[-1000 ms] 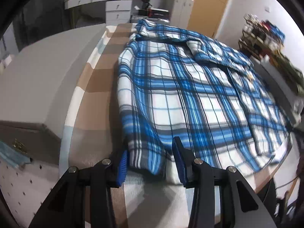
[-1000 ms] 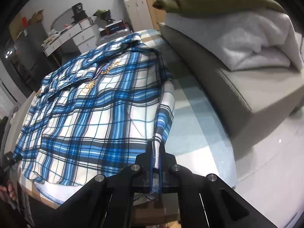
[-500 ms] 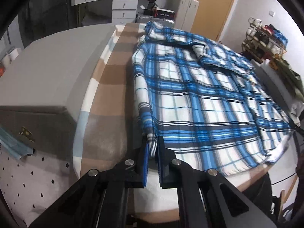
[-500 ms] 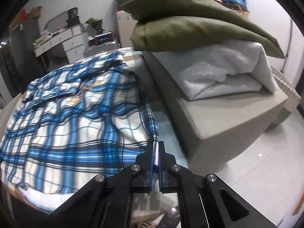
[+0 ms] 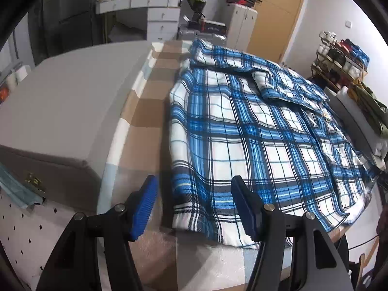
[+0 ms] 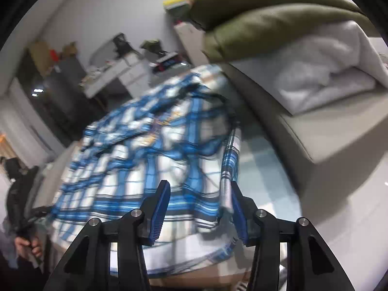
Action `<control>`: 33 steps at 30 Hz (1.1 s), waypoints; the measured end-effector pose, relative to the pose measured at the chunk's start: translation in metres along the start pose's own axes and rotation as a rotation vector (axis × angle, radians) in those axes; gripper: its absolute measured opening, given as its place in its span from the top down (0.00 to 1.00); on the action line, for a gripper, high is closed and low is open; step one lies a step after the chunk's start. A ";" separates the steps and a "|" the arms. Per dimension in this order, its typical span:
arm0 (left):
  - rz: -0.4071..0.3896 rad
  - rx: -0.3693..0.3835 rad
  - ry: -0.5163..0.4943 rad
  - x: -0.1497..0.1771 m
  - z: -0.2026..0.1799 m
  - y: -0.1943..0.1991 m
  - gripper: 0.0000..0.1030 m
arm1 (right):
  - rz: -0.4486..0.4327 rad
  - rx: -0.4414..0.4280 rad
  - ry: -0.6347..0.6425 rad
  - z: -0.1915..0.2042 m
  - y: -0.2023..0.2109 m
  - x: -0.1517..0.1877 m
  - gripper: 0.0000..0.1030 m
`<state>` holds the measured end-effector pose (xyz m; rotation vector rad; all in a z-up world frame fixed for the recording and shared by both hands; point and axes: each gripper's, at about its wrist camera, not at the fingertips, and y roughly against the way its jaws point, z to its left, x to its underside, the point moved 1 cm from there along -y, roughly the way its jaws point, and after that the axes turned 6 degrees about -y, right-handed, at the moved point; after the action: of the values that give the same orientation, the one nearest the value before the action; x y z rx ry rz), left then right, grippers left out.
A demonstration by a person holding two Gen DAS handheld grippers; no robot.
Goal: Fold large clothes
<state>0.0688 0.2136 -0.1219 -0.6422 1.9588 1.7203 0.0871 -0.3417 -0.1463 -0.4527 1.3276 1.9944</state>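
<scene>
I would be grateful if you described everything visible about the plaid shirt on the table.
The plaid shirt is a blue, white and black checked woven garment with its collar at the far end. It lies spread flat on a tan and white checked cover, its hem near the front edge. The left gripper and right gripper have just been opening; each straddles a hem corner. The right view is blurred, so contact there is unclear.

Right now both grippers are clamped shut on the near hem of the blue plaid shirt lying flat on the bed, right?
Not clamped. Both wrist views show the left gripper and right gripper open, jaws just opened, the blue plaid shirt released on the bed.
</scene>
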 end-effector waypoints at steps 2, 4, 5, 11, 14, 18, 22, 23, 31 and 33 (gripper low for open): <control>0.033 0.021 0.005 0.000 0.001 -0.009 0.44 | 0.010 0.054 -0.021 -0.005 -0.007 0.000 0.53; 0.054 0.072 0.003 -0.001 -0.001 -0.018 0.44 | 0.020 0.078 -0.035 -0.009 -0.015 -0.001 0.53; 0.041 0.058 -0.012 -0.002 -0.003 -0.019 0.44 | 0.027 0.067 -0.058 -0.011 -0.018 -0.002 0.53; 0.114 -0.031 -0.023 -0.013 -0.010 -0.027 0.98 | 0.022 0.039 -0.075 -0.008 -0.019 -0.010 0.97; 0.137 -0.024 0.041 -0.014 -0.005 -0.022 0.98 | -0.030 0.019 -0.018 0.005 -0.004 -0.014 0.97; 0.124 -0.052 -0.017 -0.002 -0.015 -0.007 0.99 | -0.073 0.039 0.045 0.012 0.018 -0.014 0.97; 0.126 -0.017 -0.018 0.017 -0.014 0.013 0.99 | -0.017 0.073 0.072 0.004 0.028 -0.010 0.97; 0.127 -0.007 -0.020 0.019 -0.015 0.017 0.99 | -0.010 0.076 0.073 0.002 0.031 -0.010 0.97; 0.035 0.107 -0.064 -0.025 -0.028 0.045 0.99 | -0.042 -0.044 0.102 0.041 0.054 -0.040 0.97; 0.028 0.122 -0.078 -0.048 -0.027 0.038 0.99 | -0.050 -0.064 0.129 0.058 0.048 -0.058 0.97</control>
<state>0.0821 0.1939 -0.0599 -0.4994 2.0087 1.6025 0.0994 -0.3207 -0.0541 -0.6479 1.3199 1.9991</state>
